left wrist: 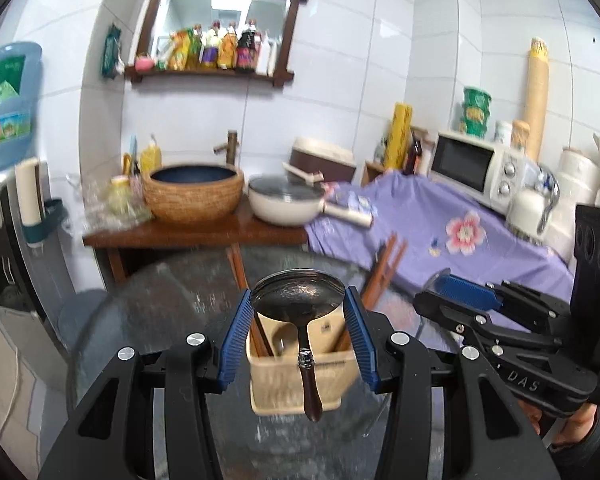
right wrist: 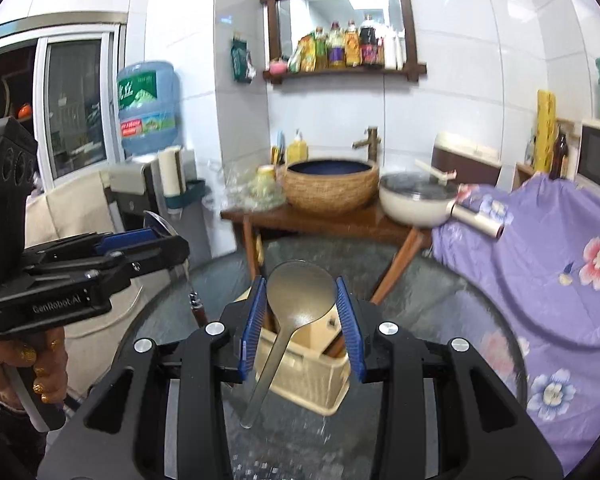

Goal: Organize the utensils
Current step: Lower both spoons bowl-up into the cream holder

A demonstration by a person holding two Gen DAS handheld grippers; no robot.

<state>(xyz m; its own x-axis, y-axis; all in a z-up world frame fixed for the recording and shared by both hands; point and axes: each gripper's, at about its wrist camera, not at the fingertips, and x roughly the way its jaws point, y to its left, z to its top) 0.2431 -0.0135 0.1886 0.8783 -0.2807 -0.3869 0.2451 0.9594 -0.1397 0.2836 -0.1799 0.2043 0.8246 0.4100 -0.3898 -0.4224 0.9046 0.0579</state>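
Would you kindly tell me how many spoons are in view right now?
2: a dark-handled spoon clamped in the left gripper, a plain metal spoon in the right gripper. The holder may hide more.

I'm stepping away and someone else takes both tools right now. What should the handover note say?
Left tool: shut on the dark spoon by its bowl, wooden handle hanging down.
Right tool: shut on the silver spoon by its bowl, handle hanging down.
Both are held above the beige utensil holder on the glass table.
Done: chopsticks stand in the holder.
Left: lower both spoons in.
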